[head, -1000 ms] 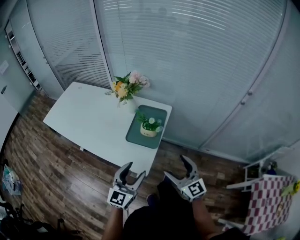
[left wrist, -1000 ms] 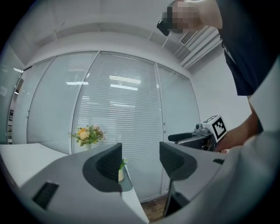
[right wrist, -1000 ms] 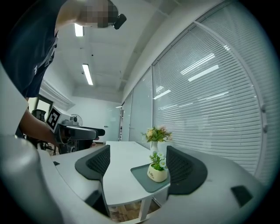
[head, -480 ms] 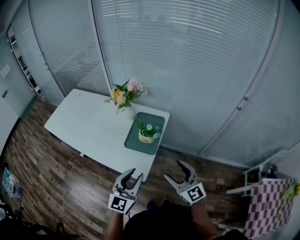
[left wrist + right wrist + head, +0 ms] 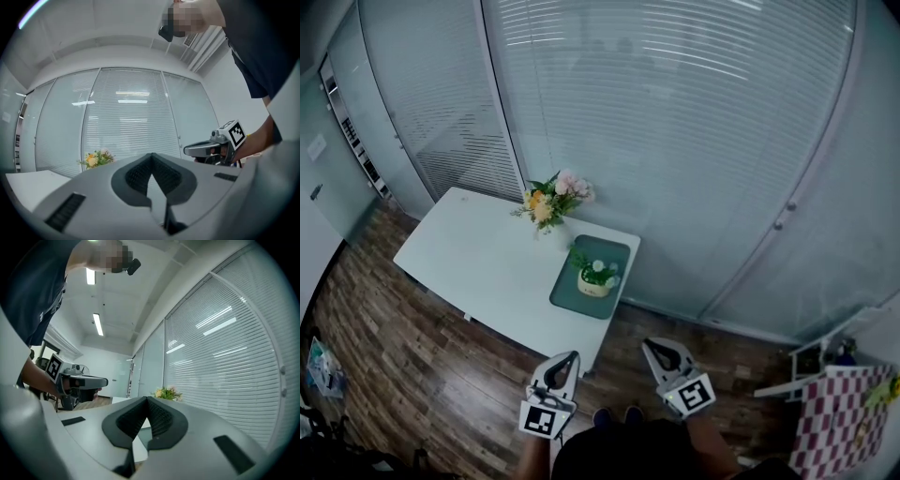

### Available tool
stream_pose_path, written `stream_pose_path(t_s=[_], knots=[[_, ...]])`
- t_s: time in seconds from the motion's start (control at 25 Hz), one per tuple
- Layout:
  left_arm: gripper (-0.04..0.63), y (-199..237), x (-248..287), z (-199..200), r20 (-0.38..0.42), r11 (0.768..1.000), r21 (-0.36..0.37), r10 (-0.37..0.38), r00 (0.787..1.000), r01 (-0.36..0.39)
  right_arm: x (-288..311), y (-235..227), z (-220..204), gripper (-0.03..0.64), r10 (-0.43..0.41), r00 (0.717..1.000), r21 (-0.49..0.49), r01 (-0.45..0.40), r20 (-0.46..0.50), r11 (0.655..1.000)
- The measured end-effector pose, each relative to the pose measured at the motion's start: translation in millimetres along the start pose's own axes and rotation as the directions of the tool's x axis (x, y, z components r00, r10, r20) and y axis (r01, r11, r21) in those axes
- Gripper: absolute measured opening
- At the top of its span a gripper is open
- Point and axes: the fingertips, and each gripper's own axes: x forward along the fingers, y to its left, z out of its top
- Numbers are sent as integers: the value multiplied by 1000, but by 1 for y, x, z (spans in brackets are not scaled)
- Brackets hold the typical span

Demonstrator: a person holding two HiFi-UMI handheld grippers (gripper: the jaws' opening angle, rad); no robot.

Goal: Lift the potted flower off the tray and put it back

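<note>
Potted flower (image 5: pixel 596 277) tiny, seemingly upright on tray (image 5: pixel 572 298) | left claw (image 5: pixel 570 358) together | right claw (image 5: pixel 656 346) together

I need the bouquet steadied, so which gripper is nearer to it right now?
Left. The left gripper hangs off the near corner of the table, roughly in line with the bouquet; the right gripper hangs farther right, beyond the table's edge. Both are shut, empty.

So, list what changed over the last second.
The left gripper and the right gripper both closed their fingers from wide apart to shut, on nothing, short of the table. The potted flower stayed on its tray, untouched.
</note>
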Motion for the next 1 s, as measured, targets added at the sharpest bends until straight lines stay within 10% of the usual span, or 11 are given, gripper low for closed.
stream_pose_path(t_s=[0.36, 1.0], knots=[[7, -1, 9, -4, -21, 1000, -3, 19, 1000, -19, 3, -21, 17, 3, -18, 995, 157, 2, 99, 988], [6, 1, 10, -6, -38, 999, 33, 32, 999, -31, 11, -31, 30, 3, -16, 997, 72, 11, 69, 997]])
